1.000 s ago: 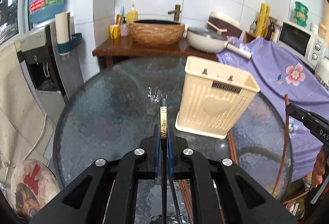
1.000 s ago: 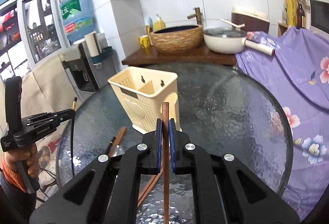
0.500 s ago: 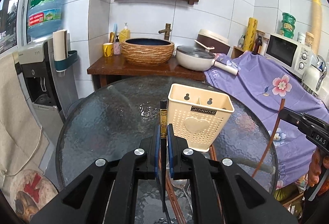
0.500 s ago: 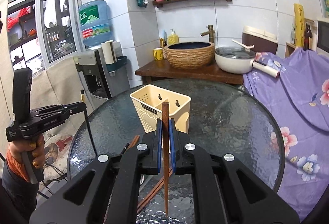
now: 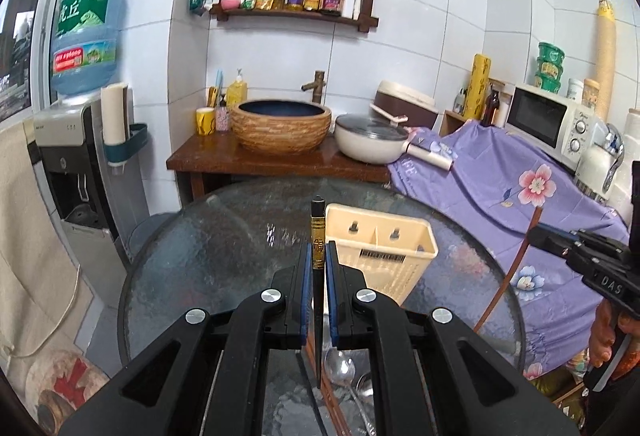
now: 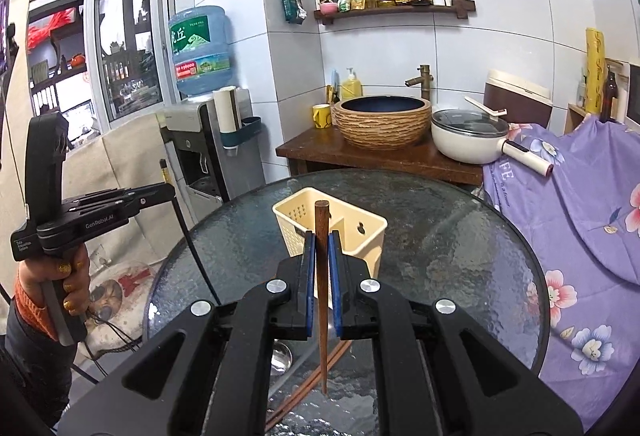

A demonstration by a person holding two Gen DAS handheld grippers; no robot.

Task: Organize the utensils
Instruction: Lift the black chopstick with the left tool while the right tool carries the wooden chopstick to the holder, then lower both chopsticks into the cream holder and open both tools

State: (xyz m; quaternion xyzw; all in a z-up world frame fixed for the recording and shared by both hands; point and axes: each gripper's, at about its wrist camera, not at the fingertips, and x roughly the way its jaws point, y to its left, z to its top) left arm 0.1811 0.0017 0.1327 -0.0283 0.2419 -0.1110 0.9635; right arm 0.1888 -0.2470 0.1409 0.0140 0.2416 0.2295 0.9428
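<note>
My left gripper (image 5: 318,256) is shut on a black chopstick with a gold band (image 5: 318,228), held upright above the round glass table (image 5: 216,256). My right gripper (image 6: 321,248) is shut on a brown wooden chopstick (image 6: 321,220), its tip hanging free over the table. The cream slotted utensil holder (image 5: 380,252) (image 6: 356,232) stands just beyond both, its two compartments showing nothing inside. Below the grippers, brown chopsticks (image 6: 312,380) and metal spoons (image 5: 340,368) lie on the glass. Each view shows the other gripper (image 5: 560,246) (image 6: 160,191) off to the side, held by a hand.
Behind the table is a wooden counter (image 5: 272,163) with a woven basin (image 5: 282,123) and a white pan (image 5: 372,139). A purple floral cloth (image 5: 500,187) drapes the right side under a microwave (image 5: 548,119). A water dispenser (image 5: 76,163) stands on the left.
Both grippers have risen with their chopsticks still clamped. The holder now sits lower in both views with its open top showing, and more of the wall and shelf is visible.
</note>
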